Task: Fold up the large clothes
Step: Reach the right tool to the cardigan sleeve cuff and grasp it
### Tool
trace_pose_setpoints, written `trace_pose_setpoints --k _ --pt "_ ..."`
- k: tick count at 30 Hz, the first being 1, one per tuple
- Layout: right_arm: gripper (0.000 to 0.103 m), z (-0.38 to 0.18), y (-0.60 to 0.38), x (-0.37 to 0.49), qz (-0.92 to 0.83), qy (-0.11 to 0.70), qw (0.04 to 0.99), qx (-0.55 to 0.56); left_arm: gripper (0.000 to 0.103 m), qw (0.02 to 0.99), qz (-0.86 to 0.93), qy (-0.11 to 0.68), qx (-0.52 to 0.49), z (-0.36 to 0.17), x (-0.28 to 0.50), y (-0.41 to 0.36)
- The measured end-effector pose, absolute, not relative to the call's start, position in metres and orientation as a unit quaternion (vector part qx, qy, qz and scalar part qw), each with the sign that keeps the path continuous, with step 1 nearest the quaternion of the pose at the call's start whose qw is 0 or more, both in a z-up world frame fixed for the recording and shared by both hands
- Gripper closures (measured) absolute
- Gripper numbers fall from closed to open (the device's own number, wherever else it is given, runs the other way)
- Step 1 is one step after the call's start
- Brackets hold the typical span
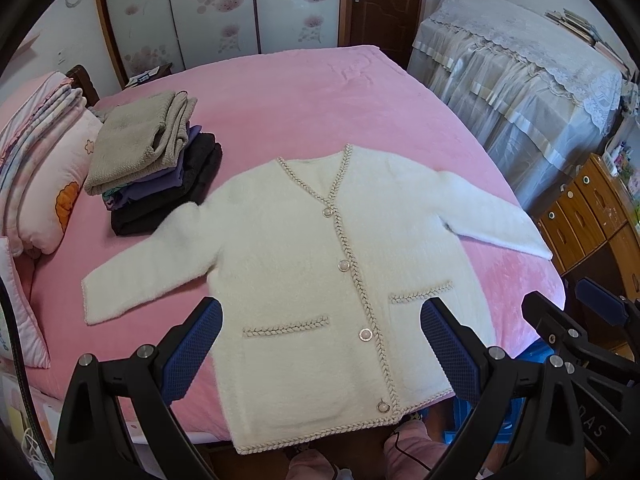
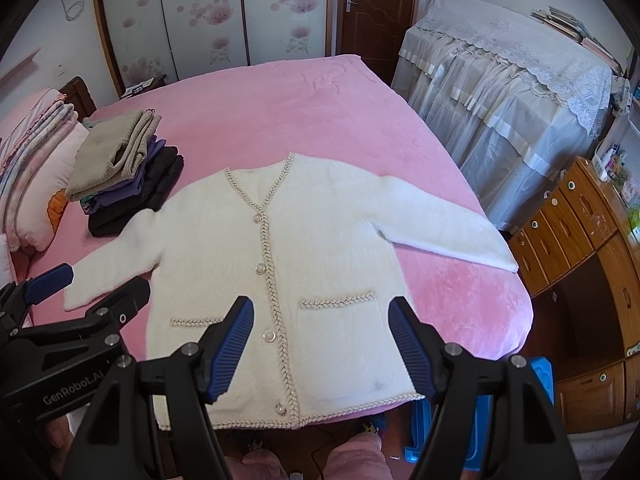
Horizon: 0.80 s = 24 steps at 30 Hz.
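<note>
White fluffy knit cardigan with braided beige trim and pearl buttons [image 1: 316,280] lies flat, face up and buttoned, on the pink plush-covered bed [image 1: 280,96]. Hem hangs slightly over the near bed edge; both sleeves are spread out to the sides. It looks soft, limp and bulky but light; the fuzzy pile should grip well under rubber pads, though the knit will likely stretch or sag if lifted by one point. Best holds, as a judgement: sleeve cuffs or shoulder seams first, to bring the sleeves across the body, then the hem corners; avoid the buttons and trim.

Left hand-held gripper [image 1: 320,344] hovers above the lower front near the pockets, jaws spread wide, holding nothing. Right hand-held gripper [image 2: 322,344] hovers over the right pocket area, jaws likewise spread and empty. No fold started yet.

Stack of folded clothes, beige knit on top of purple and black [image 1: 152,160], sits just beyond the left sleeve. Pink pillows [image 1: 48,168] lie at the bed's left end.
</note>
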State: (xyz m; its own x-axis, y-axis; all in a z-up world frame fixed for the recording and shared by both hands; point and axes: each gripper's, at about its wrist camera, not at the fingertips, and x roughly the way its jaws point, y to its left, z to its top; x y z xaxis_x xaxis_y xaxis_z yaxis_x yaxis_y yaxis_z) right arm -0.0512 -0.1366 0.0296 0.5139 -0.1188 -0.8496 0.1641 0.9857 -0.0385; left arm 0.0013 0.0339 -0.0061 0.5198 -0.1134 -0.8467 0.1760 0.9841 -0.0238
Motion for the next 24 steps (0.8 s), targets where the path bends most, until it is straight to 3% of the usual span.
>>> trace_pose_setpoints --k 24 --pt "0.033 0.042 -0.15 -0.07 -0.145 0.432 0.888 0.063 0.004 0.895 -0.113 0.428 0.046 0.018 0.025 0.03"
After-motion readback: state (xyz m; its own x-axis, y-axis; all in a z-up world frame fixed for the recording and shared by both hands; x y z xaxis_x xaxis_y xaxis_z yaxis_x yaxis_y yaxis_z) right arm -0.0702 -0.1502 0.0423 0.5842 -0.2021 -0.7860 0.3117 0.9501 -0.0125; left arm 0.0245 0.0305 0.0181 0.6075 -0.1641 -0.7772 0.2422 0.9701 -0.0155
